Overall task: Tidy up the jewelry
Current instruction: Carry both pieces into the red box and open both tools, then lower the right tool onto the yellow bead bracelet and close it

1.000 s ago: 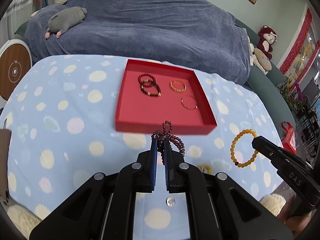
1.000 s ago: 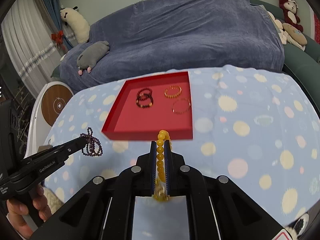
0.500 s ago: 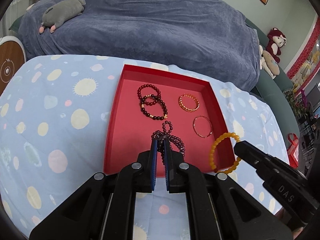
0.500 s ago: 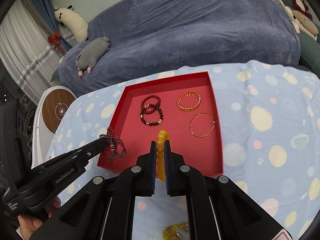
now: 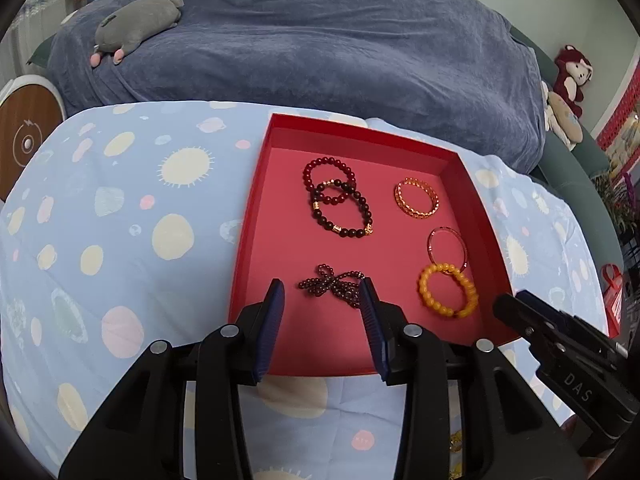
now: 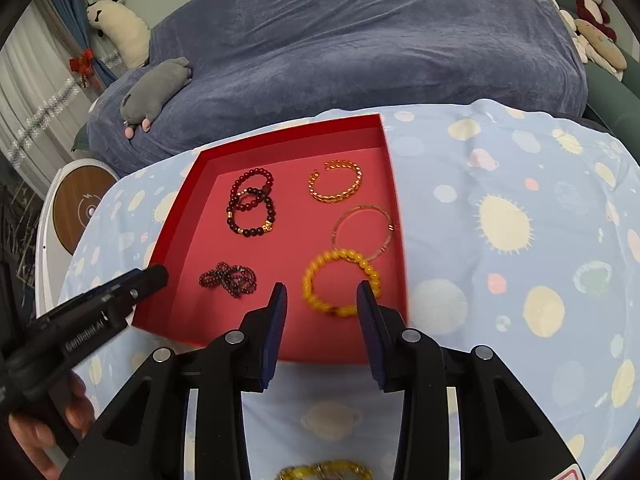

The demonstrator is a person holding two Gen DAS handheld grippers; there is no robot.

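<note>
A red tray [image 5: 250,216] sits on the spotted cloth. My left gripper [image 5: 322,285] hovers over its near side, jaws opening, and the purple bead strand [image 5: 332,286] lies loose on the tray floor just past the fingertips. My right gripper [image 6: 322,287] is also opening, above the yellow bead bracelet [image 6: 340,255], which rests on the floor and overlaps a thin pink bangle [image 6: 362,210]. No pad presses on anything. Two dark bead bracelets [image 5: 340,208] and a gold cuff [image 5: 416,198] lie farther back. Each gripper shows at the edge of the other's view.
A blue-covered sofa [image 5: 320,40] with a grey plush toy [image 5: 136,20] runs behind the table. A round white and wood device [image 6: 80,204] stands at the left. Another yellow bead piece [image 6: 324,470] lies on the cloth near me. A hand [image 6: 44,420] holds the left gripper.
Both grippers moved forward and down over the tray, then opened. The purple strand and the yellow bracelet left the jaws and now lie on the tray floor.
</note>
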